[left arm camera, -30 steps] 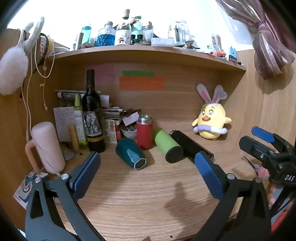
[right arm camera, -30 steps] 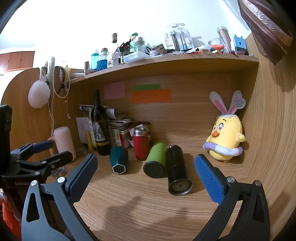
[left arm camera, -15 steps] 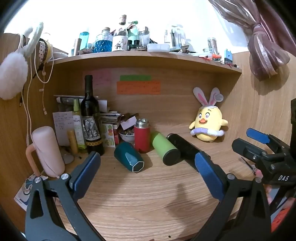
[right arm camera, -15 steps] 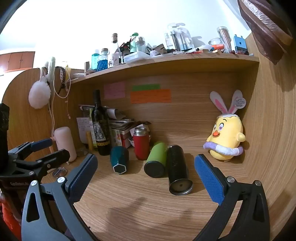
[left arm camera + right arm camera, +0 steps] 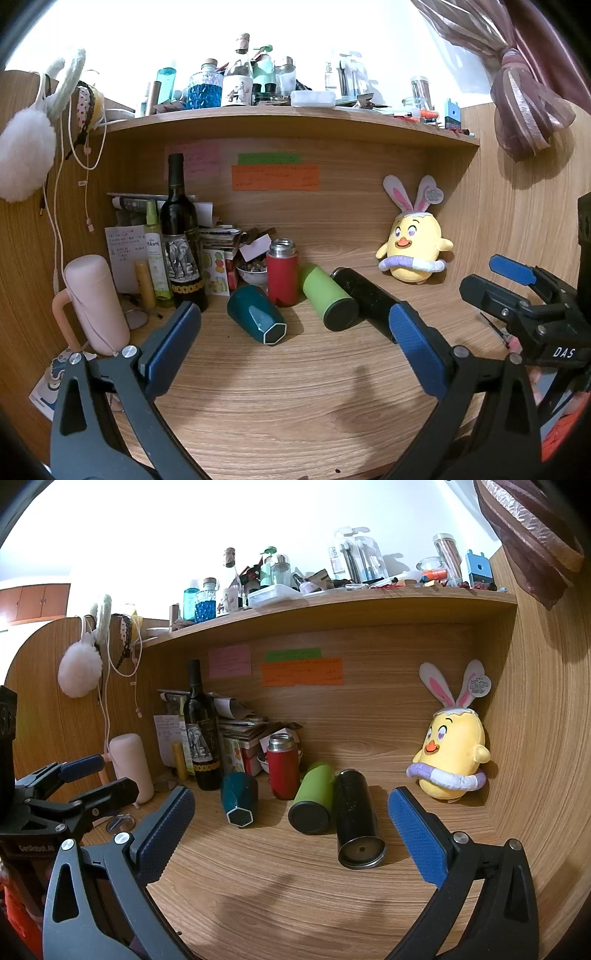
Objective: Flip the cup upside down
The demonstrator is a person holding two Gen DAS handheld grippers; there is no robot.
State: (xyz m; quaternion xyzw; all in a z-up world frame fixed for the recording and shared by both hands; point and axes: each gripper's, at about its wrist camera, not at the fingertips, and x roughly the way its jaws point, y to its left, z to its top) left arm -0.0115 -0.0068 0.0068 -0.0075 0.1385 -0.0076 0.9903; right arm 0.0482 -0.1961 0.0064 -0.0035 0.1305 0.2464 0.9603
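Note:
Three cups lie on their sides on the wooden desk: a teal faceted cup, a green cup and a black cup. A red flask stands upright behind them. My left gripper is open and empty, held back from the cups, roughly in line with the teal and green ones. My right gripper is open and empty, in front of the green and black cups. Each gripper shows at the edge of the other's view.
A wine bottle, papers, a small bowl and a pink holder crowd the back left. A yellow chick plush sits at the back right. A cluttered shelf overhangs the desk.
The left wrist view has shifted slightly, the scene sliding left and down a little. The right gripper has barely moved. Both stay open; the cups have not moved.

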